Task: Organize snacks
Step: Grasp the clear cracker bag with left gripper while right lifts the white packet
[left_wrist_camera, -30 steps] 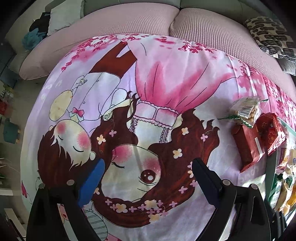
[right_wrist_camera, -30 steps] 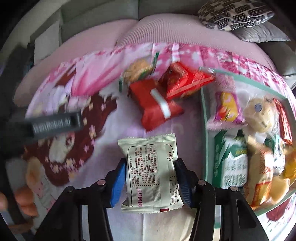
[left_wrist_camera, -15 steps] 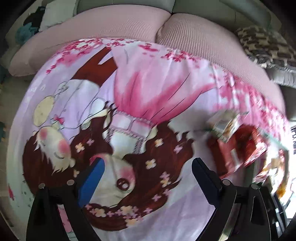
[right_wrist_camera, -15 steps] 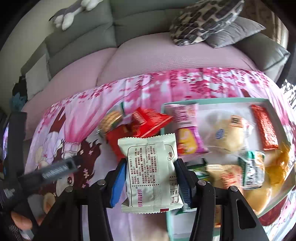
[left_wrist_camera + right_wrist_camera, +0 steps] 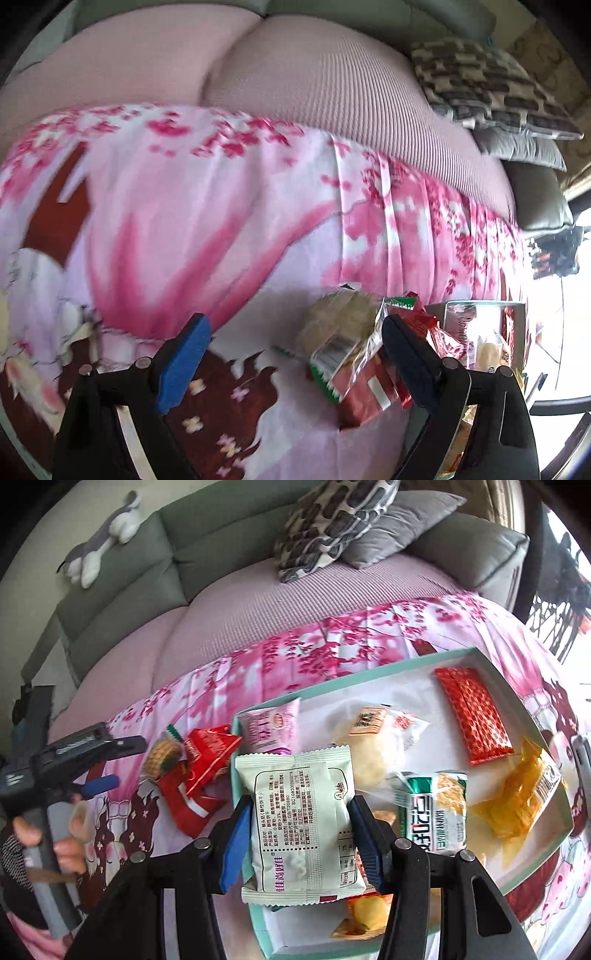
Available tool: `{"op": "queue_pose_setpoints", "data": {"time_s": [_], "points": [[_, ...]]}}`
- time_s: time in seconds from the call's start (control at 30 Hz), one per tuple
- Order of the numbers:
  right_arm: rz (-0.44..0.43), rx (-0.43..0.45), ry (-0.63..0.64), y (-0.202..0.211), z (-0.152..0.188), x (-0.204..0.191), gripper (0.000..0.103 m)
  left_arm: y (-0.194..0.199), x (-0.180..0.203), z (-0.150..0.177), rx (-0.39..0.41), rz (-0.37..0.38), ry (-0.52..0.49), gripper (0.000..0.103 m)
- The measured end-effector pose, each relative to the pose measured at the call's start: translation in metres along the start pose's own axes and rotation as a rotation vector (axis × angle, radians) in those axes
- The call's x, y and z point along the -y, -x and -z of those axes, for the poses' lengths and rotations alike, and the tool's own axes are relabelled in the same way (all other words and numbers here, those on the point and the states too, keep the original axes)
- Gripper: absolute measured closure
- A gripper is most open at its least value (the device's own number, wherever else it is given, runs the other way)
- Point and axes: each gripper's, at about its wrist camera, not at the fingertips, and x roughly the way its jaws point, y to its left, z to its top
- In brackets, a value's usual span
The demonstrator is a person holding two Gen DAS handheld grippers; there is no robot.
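The right claw (image 5: 297, 840) is clenched on one pale green snack packet (image 5: 301, 821), which it holds by its two long sides above the near left corner of the teal box (image 5: 340, 677); the packet does not touch the box floor as far as I can see. Inside the box I count at least seven snacks: one pink packet (image 5: 271, 725) at the far left corner, one round pastry in clear wrap (image 5: 373, 744) beside it, one red bar (image 5: 474, 720) toward the far right, one yellow wrapped piece (image 5: 517, 799) at the right wall, one green and white packet (image 5: 436, 814) in the middle, and one orange packet (image 5: 365, 914) at the near wall, partly hidden under the held packet; more may be hidden. Just left of the box, outside it, three snacks lie in a small heap on the pink cartoon sheet (image 5: 325, 642): one cracker pack (image 5: 162, 755) and two red packets (image 5: 207, 753), touching each other. The left claw (image 5: 295, 363) is released, its jaws wide apart, and the same heap lies just in front of its right finger (image 5: 408, 360), which covers part of the red packets. Behind the box are two cushions (image 5: 332, 520) on the sofa, and one plush toy (image 5: 99, 544) lies on the sofa back.
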Motion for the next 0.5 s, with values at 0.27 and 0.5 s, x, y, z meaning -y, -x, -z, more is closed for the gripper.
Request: {"op": "queue_pose_setpoints", "data": {"time_s": [0.27,0.5], "points": [[-0.005,-0.012,-0.013,-0.003,0.0,0.002,0.048,-0.03,0.012,-0.001,-0.029,0.046,-0.017,0.031],[-0.003,-0.017,-0.024,-0.005,-0.001,0.005,0.048,-0.025,0.012,-0.001,0.007,0.059,-0.005,0.046]]}}
